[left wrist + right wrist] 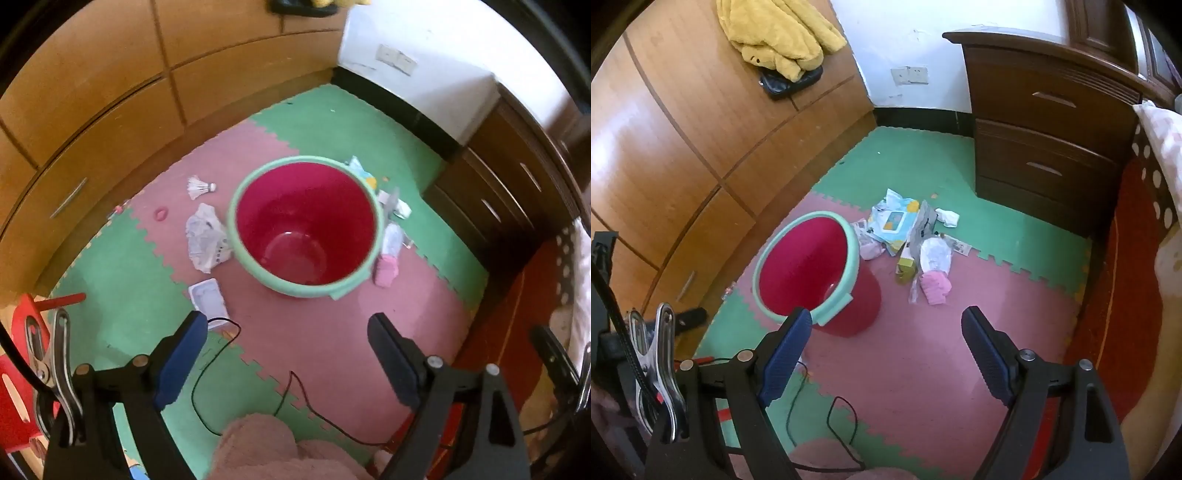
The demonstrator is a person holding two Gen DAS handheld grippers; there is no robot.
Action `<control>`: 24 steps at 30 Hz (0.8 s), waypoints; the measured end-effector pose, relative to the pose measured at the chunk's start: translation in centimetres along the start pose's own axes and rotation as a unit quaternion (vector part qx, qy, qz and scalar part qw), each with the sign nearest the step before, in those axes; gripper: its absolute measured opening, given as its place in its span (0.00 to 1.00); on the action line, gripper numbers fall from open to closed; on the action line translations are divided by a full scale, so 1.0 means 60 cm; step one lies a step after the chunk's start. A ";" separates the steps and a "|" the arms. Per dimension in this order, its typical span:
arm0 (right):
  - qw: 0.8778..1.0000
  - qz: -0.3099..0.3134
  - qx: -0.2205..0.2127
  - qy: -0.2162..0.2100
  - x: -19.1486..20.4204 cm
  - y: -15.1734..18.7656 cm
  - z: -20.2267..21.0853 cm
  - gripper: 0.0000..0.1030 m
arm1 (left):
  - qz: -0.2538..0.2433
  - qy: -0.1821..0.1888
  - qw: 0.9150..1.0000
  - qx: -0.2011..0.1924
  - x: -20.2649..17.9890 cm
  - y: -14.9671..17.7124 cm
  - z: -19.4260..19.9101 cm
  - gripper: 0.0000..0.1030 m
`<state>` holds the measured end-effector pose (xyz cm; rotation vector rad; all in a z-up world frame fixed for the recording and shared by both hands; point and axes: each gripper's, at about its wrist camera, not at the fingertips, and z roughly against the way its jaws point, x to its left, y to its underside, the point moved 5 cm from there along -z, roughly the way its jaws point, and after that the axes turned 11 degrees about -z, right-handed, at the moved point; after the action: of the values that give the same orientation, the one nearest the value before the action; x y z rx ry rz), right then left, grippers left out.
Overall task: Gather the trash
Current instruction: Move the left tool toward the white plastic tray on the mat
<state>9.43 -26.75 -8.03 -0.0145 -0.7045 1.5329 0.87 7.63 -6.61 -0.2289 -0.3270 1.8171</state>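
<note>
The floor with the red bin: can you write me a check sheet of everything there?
Surface: pink and green foam mats.
Job's things: red bin, upright and empty; crumpled paper against its side; shuttlecock, white tray, pink cloth, wrappers around it.
Clutter: yellow coat, black bag, pink ring.
Grippers: left tongs and right tongs open, empty, above the floor.
Cables: black wire on the mats.
Surroundings: wardrobe, dark drawers, wall socket.
</note>
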 end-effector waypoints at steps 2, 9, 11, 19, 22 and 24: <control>1.000 0.002 0.001 0.006 0.001 0.000 -0.010 0.83 | 0.012 -0.002 1.000 0.002 0.029 0.003 -0.010 0.89; 0.999 0.000 0.033 0.029 0.012 0.021 -0.055 0.83 | 0.073 -0.019 0.997 0.034 0.142 0.036 -0.080 0.89; 0.999 0.001 0.029 0.030 0.018 0.023 -0.071 0.83 | 0.088 -0.028 0.995 0.047 0.173 0.047 -0.103 0.89; 0.998 -0.002 0.037 0.046 0.031 0.038 -0.128 0.83 | 0.125 -0.071 0.986 0.089 0.281 0.091 -0.167 0.89; 0.998 -0.005 0.045 0.047 0.038 0.045 -0.142 0.83 | 0.149 -0.087 0.980 0.095 0.331 0.106 -0.172 0.89; 0.998 -0.003 0.048 0.046 0.049 0.046 -0.150 0.83 | 0.165 -0.095 0.977 0.098 0.361 0.111 -0.174 0.89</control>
<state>10.39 -20.15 -15.28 -0.0116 -0.5572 1.5487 -7.60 27.94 -18.39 0.0327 -0.2503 2.1909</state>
